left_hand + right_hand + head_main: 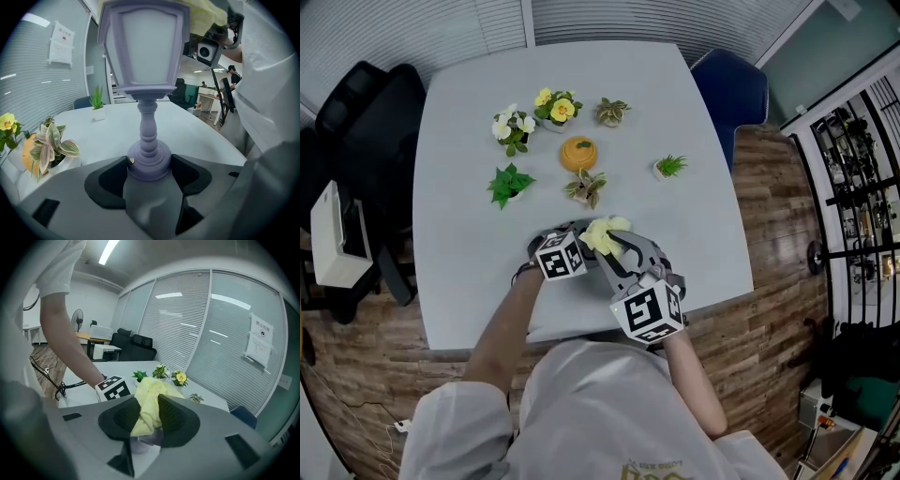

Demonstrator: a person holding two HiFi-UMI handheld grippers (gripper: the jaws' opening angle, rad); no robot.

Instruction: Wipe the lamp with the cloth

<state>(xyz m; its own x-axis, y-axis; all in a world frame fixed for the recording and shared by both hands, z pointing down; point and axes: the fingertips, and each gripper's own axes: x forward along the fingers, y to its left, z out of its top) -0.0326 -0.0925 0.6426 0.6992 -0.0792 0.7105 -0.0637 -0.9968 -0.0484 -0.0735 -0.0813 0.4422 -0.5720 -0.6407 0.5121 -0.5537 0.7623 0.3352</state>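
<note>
A pale lilac lantern-shaped lamp (145,51) stands upright in the left gripper view, its round foot (148,161) clamped between the jaws of my left gripper (149,174). A yellow cloth (149,404) is pinched in my right gripper (149,417), and the cloth lies on top of the lamp (206,16). From the head view the two grippers meet near the table's front edge, the left gripper (565,246) to the left of the cloth (605,232) and the right gripper (623,251) behind it. The lamp itself is mostly hidden there.
On the grey table (469,122) stand several small potted plants (508,183), a yellow-flowered pot (557,108) and an orange pumpkin-like ornament (578,152). A blue chair (733,94) is at the far right corner, black office chairs (366,112) at the left.
</note>
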